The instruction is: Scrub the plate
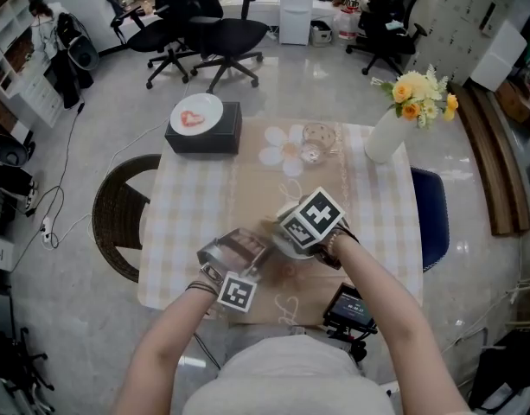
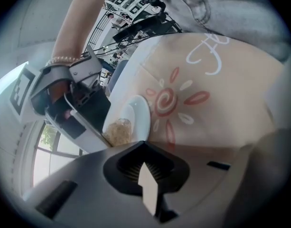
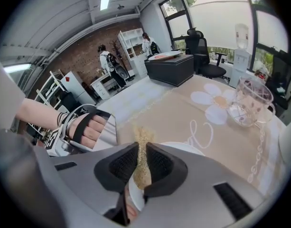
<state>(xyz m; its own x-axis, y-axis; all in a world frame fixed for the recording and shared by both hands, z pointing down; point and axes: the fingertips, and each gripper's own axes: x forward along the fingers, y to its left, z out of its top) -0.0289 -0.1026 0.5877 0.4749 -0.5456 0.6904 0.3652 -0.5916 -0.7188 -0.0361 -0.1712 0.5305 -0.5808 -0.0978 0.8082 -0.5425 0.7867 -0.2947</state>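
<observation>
- White round plate (image 2: 138, 115) lies over the beige table runner (image 2: 221, 103) at the person's side of the table, between the two grippers. Whether it rests flat or is tipped up, I cannot tell.
- Left gripper (image 2: 146, 172): jaws drawn close on a thin white edge. I take this for the plate's rim, so this hand braces the plate.
- Right gripper (image 3: 142, 163): jaws pinched on a tan fibrous scrub pad (image 3: 143, 144). In the left gripper view the pad sits against the plate's face.
- Step in hand, as judged: scrubbing proper, with the pad on the plate and the plate steadied.
- Next move calls for rubbing strokes with the right gripper across the face, at moderate pressure. The left grip must stay firm, since a thin rim in narrow jaws could twist or slip.
- Also present: a second white plate with a red smear (image 1: 195, 115) on a black box (image 1: 204, 137) at the far side, and a clear glass cup (image 1: 319, 141). Both are well apart from the work.
</observation>
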